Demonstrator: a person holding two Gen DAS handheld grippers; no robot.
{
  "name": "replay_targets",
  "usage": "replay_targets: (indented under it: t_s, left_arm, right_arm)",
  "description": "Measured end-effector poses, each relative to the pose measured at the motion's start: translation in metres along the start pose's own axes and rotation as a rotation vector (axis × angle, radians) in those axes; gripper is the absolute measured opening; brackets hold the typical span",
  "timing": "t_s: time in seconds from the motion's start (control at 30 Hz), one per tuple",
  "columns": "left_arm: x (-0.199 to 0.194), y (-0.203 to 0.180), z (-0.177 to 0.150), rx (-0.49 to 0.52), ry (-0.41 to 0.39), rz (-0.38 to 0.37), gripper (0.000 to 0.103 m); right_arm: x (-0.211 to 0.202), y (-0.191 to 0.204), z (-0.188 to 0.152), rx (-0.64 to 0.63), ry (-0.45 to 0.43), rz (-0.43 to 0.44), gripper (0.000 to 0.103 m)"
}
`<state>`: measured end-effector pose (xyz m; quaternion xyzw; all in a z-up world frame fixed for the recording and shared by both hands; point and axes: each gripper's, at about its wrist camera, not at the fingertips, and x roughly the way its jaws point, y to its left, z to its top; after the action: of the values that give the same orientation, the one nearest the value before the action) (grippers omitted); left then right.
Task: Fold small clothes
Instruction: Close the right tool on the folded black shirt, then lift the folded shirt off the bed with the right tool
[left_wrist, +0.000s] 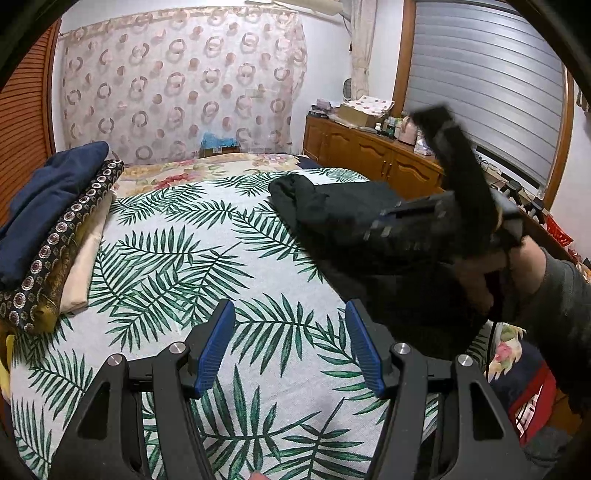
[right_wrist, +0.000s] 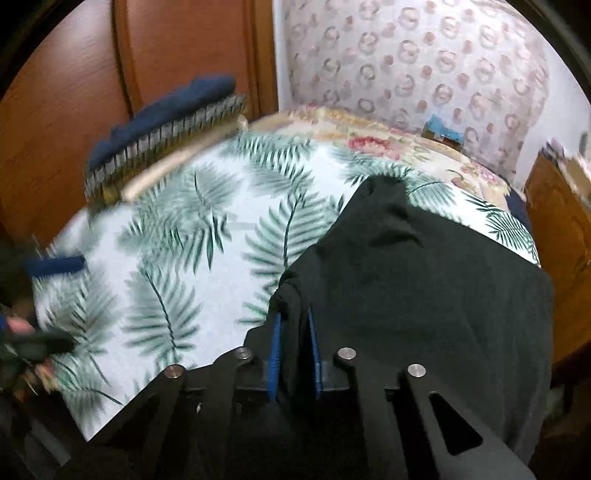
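The right hand-held gripper (right_wrist: 293, 354) is pinching a fold of the black garment (right_wrist: 424, 280) between its blue pads (right_wrist: 275, 354), which stand close together with the cloth bunched between them. From that grip the garment spreads forward and to the right over the bed (right_wrist: 207, 236), draping across the palm-leaf sheet toward the bed's right edge, its far end rising to a rumpled peak. In the left wrist view the same black garment (left_wrist: 332, 214) lies on the right side of the bed (left_wrist: 184, 258), and the right hand (left_wrist: 491, 273) grips its blurred tool just above the cloth. The left hand-held gripper (left_wrist: 291, 350) hovers over bare palm-leaf sheet with its blue pads (left_wrist: 216, 350) spread wide apart and nothing between them; it is beside the garment, not touching it. At the left edge of the bed sits a stack of folded clothes (left_wrist: 55, 229): a navy piece on top, a dark patterned piece with round motifs under it, and a cream piece at the bottom. The stack is well apart from the black garment. Beyond the palm-leaf sheet a floral bedcover (left_wrist: 192, 170) shows, and behind it hangs a curtain (left_wrist: 184, 81) printed with rings. A wooden cabinet (left_wrist: 369, 151) runs along the right wall.
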<state>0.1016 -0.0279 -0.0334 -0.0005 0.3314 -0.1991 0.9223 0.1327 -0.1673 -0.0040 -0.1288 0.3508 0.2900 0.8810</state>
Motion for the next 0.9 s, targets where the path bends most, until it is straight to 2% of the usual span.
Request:
replay_targets:
  t_s: [0.07,0.2,0.37,0.67,0.8,0.9]
  left_arm:
    - [0.002,-0.001,0.0,0.001,0.004,-0.003,0.063]
    - [0.003,-0.005,-0.001,0.007,0.01,-0.008,0.063]
    - [0.006,-0.007,-0.003,0.003,0.014,-0.019,0.063]
    - [0.009,-0.012,-0.004,0.012,0.027,-0.027,0.063]
    - [0.011,-0.012,-0.005,0.012,0.034,-0.027,0.063]
    - [0.013,-0.013,-0.007,0.012,0.042,-0.027,0.063]
  right_arm:
    - [-0.012,-0.008,0.001,0.035,-0.049,0.014,0.009]
    - [-0.033,-0.029,0.007,0.062,-0.099,-0.033,0.008]
    - [-0.052,-0.07,0.019,0.098,-0.11,-0.144,0.008]
    - [-0.044,-0.134,0.04,0.145,-0.054,-0.364,0.007]
    - [-0.02,-0.137,0.047,0.109,0.0,-0.446,0.007]
    - [-0.001,-0.142,0.054,0.117,0.039,-0.472,0.007]
